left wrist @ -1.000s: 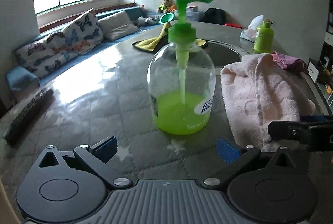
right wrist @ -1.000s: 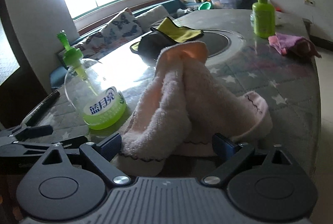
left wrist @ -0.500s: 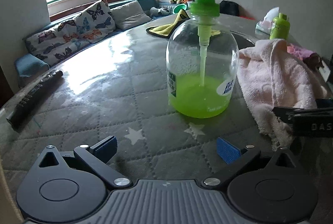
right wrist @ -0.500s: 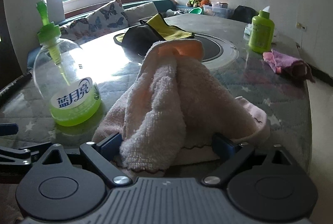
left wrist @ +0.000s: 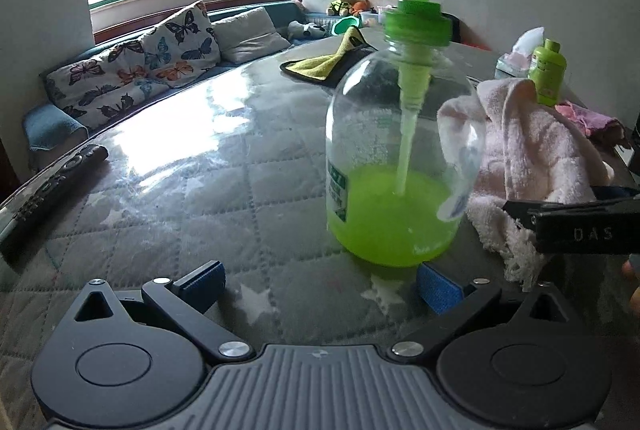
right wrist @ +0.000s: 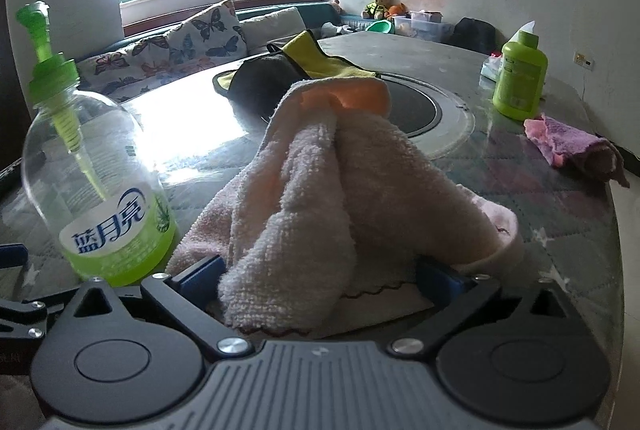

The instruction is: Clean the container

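- Clear round plastic pump bottle point(left wrist: 400, 166) with a green pump head and collar, standing upright on the grey quilted, star-printed table top point(left wrist: 200, 190) under its glossy cover.
- Roughly the bottom third filled with bright green liquid, rest of the body see-through, pale green dip tube running down the middle into the liquid.
- White-and-blue label with Chinese characters low on the side facing the right wrist camera point(right wrist: 108, 226); small green-and-white sticker on the other side.
- Spout pointing right in the left wrist view, a bit motion-blurred up top.
- Left gripper point(left wrist: 320, 286) spread wide, blue-padded fingers point(left wrist: 202, 280) low over the table, nothing between them; bottle base just ahead of the right-hand pad, contact hard to call.
- Right gripper point(right wrist: 320, 276) also spread wide, with a fluffy pale pink terry towel point(right wrist: 352, 190) bunched between the fingers; towel fills the gap but pads not clearly squeezing it, so looks loose rather than clamped.
- Towel heaped just beside the bottle on its right, touching or nearly so.
- Farther back: yellow-and-dark-grey cloth point(right wrist: 280, 70) near the round inset in the table, small opaque lime-green bottle point(right wrist: 520, 78), crumpled purple-pink rag point(right wrist: 572, 146) next to it.
- Black remote control point(left wrist: 48, 190) at the table's left edge.
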`<state>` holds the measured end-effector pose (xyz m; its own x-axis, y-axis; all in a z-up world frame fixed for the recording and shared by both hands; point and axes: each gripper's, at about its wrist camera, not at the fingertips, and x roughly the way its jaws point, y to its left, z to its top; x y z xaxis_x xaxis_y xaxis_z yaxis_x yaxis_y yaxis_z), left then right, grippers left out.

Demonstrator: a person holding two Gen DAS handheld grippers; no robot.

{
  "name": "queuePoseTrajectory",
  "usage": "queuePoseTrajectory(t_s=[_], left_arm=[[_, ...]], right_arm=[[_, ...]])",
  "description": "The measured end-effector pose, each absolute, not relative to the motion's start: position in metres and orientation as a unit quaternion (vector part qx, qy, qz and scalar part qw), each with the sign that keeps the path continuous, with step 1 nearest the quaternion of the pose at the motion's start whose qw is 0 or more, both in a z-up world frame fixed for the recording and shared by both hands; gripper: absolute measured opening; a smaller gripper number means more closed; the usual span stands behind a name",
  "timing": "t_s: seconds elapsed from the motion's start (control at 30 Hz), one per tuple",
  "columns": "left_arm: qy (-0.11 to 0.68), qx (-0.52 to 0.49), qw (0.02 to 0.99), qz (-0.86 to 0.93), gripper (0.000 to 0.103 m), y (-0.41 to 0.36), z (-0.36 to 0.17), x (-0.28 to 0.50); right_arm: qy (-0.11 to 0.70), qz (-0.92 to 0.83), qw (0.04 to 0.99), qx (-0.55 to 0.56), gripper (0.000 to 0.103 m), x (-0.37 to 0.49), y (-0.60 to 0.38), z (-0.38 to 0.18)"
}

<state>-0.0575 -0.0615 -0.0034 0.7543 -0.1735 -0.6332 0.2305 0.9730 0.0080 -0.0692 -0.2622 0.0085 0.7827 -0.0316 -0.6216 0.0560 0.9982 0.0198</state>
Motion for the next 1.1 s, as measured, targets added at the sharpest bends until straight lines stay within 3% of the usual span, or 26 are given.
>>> queuePoseTrajectory(t_s=[1.1], left_arm=[[0.327, 0.039, 0.937, -0.115, 0.103, -0.0677, -0.0086, -0.0486]], right_arm=[[0.323, -0.022, 0.946, 0.032, 0.103, -0.0607, -0.2706, 0.0061]])
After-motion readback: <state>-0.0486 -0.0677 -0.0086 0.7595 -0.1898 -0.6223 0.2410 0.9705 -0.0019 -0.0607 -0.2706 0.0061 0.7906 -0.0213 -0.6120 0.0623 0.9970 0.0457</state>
